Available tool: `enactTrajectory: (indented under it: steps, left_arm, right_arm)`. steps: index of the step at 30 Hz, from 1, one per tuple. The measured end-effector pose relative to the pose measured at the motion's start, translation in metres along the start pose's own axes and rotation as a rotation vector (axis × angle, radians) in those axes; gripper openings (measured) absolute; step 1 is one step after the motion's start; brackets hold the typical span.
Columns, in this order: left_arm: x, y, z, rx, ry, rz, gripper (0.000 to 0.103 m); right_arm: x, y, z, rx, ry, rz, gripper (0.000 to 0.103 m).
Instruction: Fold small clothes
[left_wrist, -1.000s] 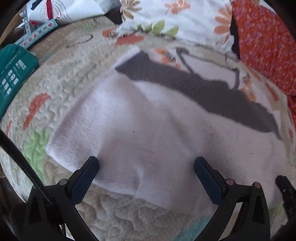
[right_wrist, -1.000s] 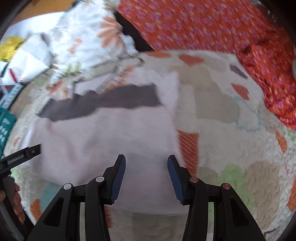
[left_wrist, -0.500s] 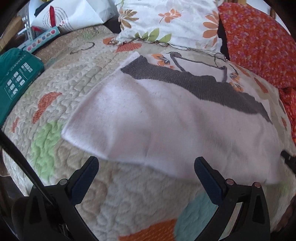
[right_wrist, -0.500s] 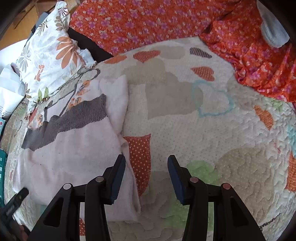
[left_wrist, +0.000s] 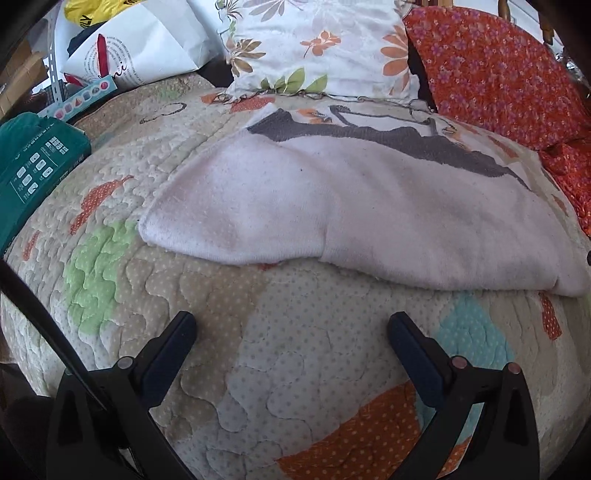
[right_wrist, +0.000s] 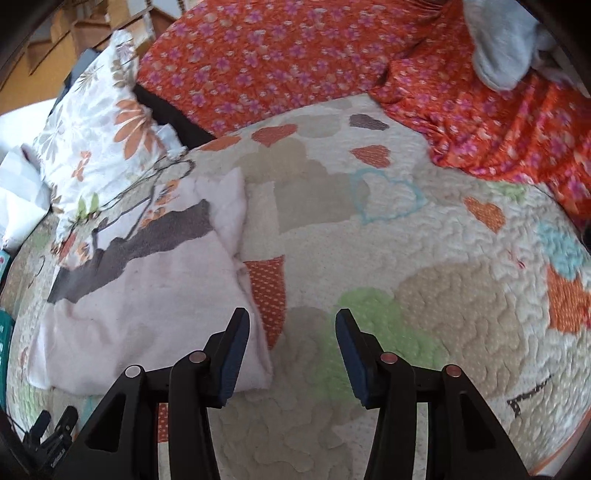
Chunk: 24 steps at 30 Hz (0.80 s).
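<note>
garment (left_wrist: 369, 206) folded flat on quilt (left_wrist: 258, 350), likely ready for next fold | left gripper (left_wrist: 291, 332) spread, empty, short of garment | right gripper (right_wrist: 291, 343) spread, empty, at garment's corner

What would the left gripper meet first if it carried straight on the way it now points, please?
Most likely the bare quilted bedspread: the open left gripper points down at it, short of the folded white garment, whose near edge lies just beyond. Depth is hard to judge.
</note>
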<state>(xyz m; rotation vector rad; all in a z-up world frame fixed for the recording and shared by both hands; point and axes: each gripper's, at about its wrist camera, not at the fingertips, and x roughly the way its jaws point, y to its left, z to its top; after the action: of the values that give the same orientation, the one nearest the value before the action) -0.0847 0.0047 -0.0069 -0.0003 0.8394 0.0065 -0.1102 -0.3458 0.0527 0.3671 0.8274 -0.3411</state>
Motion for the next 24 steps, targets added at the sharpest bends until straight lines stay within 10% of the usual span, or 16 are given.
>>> enactTrajectory:
  steps: [24]
  left_arm:
    - [-0.008,-0.003,-0.005,-0.015,-0.040,0.001,0.103]
  right_arm:
    - [0.027,-0.020,0.001,0.053,0.056,-0.041,0.053]
